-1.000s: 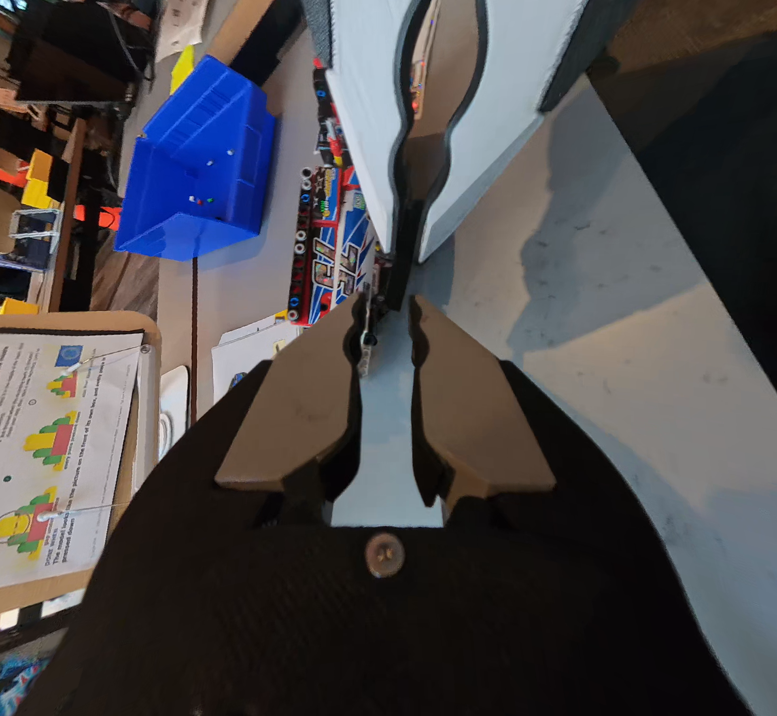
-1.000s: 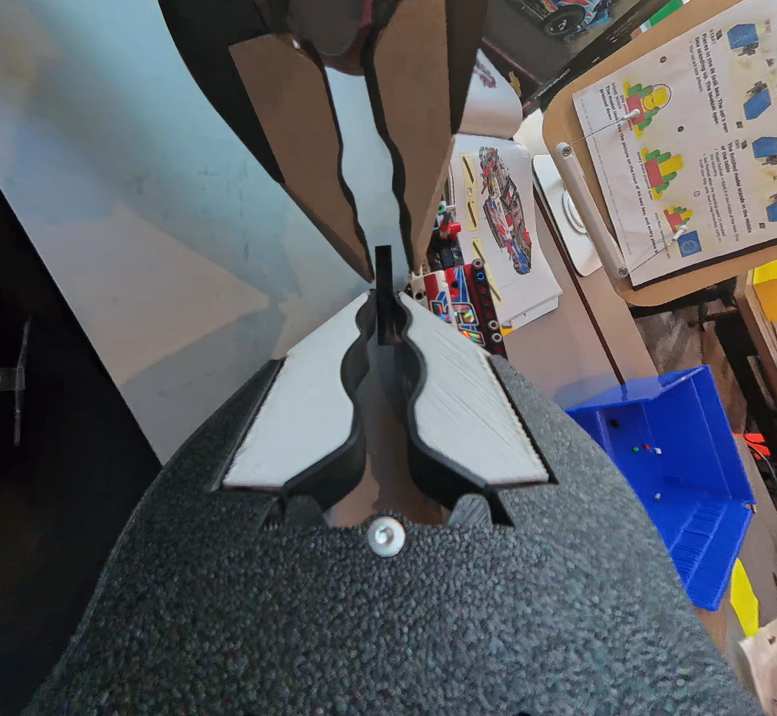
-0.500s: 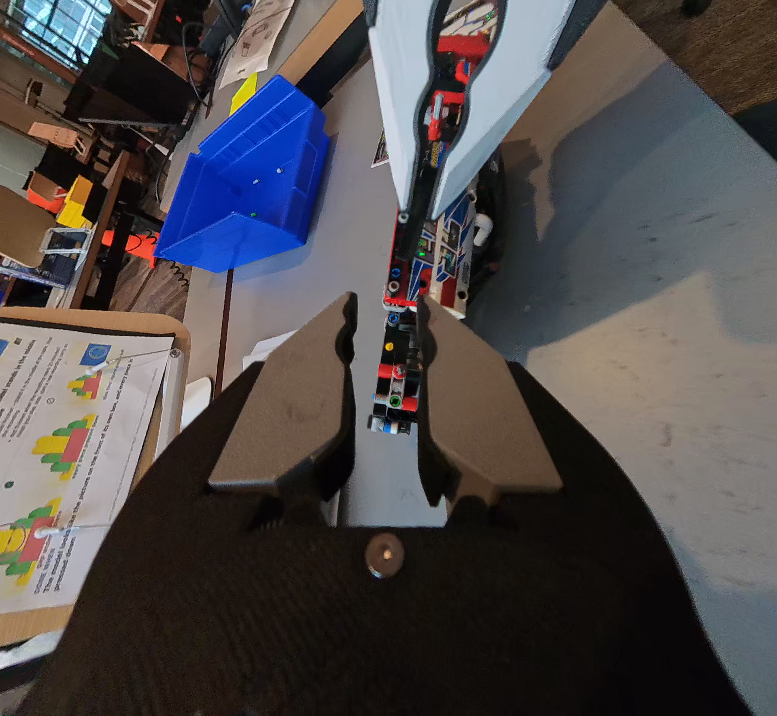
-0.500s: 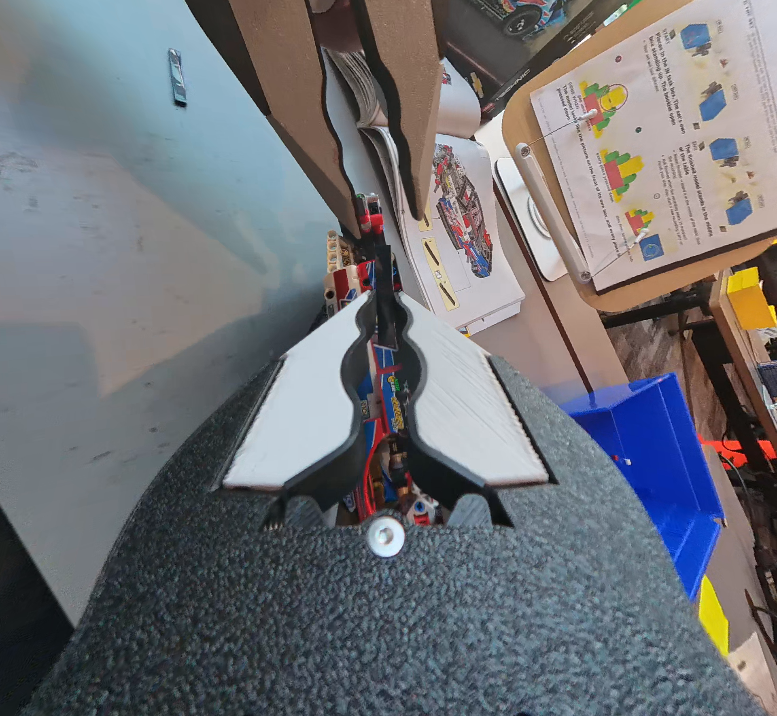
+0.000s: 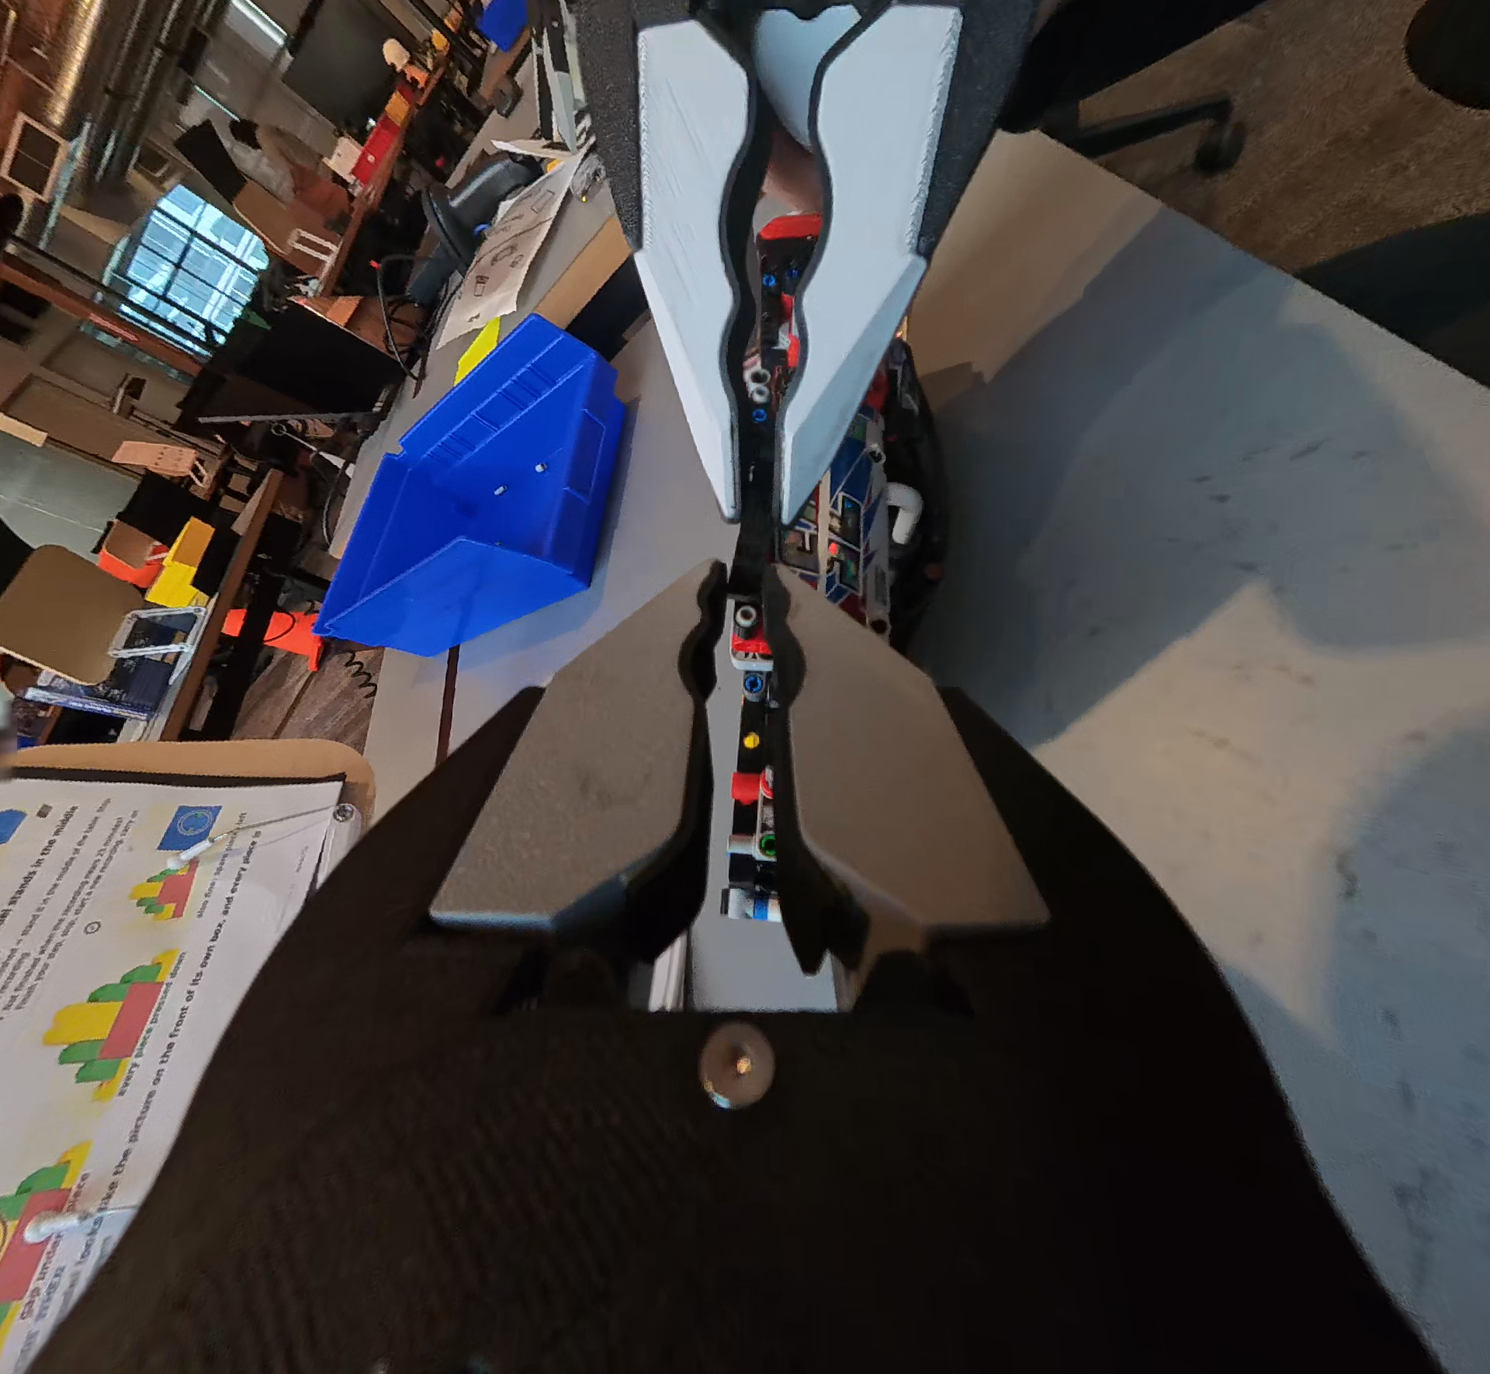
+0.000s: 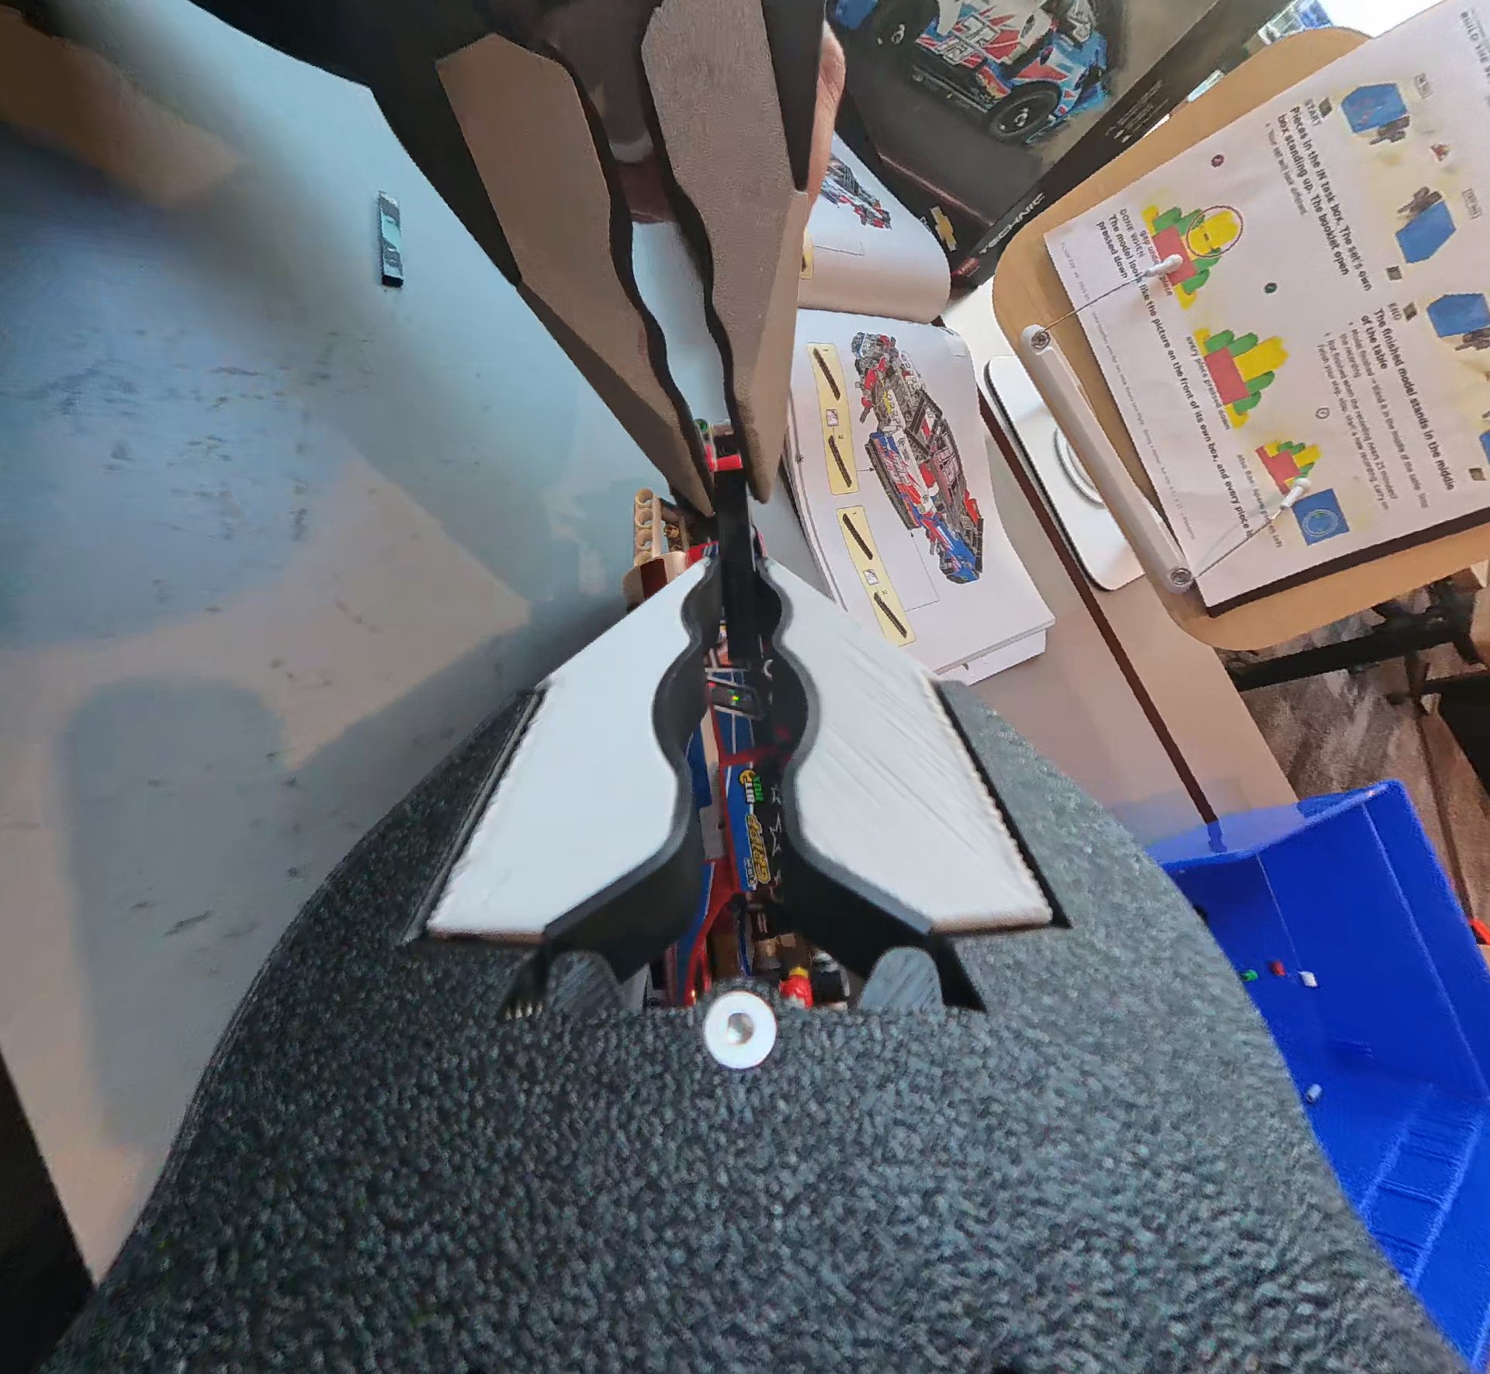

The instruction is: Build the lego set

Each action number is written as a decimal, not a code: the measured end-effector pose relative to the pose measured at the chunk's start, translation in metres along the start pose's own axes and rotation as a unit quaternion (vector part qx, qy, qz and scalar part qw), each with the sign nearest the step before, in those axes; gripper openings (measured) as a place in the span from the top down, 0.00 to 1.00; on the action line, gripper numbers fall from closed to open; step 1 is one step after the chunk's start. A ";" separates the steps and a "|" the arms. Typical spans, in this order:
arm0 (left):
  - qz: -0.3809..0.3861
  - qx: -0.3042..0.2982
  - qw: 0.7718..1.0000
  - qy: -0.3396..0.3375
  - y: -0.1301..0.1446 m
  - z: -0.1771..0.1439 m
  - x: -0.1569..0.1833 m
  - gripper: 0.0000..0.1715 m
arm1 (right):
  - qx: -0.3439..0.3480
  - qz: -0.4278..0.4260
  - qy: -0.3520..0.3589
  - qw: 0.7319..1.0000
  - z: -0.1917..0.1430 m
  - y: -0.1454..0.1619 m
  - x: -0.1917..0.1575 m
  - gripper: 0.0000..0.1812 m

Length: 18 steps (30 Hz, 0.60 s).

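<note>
The grey bench (image 5: 1209, 609) in a cluttered workshop carries the car model (image 5: 846, 529), a blue bin (image 5: 484, 529) and an open booklet (image 6: 903, 496). The right gripper (image 6: 738, 585) is clamped on a thin black beam (image 6: 735, 529) above the model; the left gripper (image 5: 746, 585), fingers slightly apart, brackets its far end. The beam looks light, rigid and slippery: grip its flat sides.

Bright daylight on the table (image 5: 1209, 690), hard-edged shadows across it in both views. Window (image 5: 193, 271) glows far back, left wrist view. Top-right corner blown out white, right wrist view. Fisheye bend at edges; slight motion blur on the blue bin (image 6: 1371, 1013) and table edge.
</note>
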State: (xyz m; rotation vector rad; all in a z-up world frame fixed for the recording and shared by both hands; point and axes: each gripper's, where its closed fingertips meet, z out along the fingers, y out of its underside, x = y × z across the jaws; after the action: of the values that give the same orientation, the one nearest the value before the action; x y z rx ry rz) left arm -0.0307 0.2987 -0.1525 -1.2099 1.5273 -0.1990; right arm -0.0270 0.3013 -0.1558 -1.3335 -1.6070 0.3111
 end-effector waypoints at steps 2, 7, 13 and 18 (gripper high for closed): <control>-0.013 -0.014 1.000 0.005 0.003 0.003 0.001 0.97 | -0.011 -0.003 0.006 1.000 0.001 0.003 0.001 0.96; -0.015 -0.001 1.000 -0.025 -0.002 0.001 -0.003 0.97 | -0.026 -0.009 0.024 0.999 -0.007 0.004 0.006 0.94; 0.027 0.020 0.999 -0.034 -0.007 0.000 -0.001 0.97 | -0.038 -0.034 0.029 0.998 -0.011 -0.001 0.003 0.94; 0.051 0.018 0.998 -0.036 -0.004 0.000 0.000 0.97 | -0.056 -0.053 0.034 0.996 -0.004 -0.002 0.001 0.96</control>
State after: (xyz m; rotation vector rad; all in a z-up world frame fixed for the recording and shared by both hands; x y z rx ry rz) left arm -0.0282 0.2966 -0.1498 -1.0965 1.5123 -0.1134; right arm -0.0250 0.2999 -0.1517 -1.3221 -1.6509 0.1103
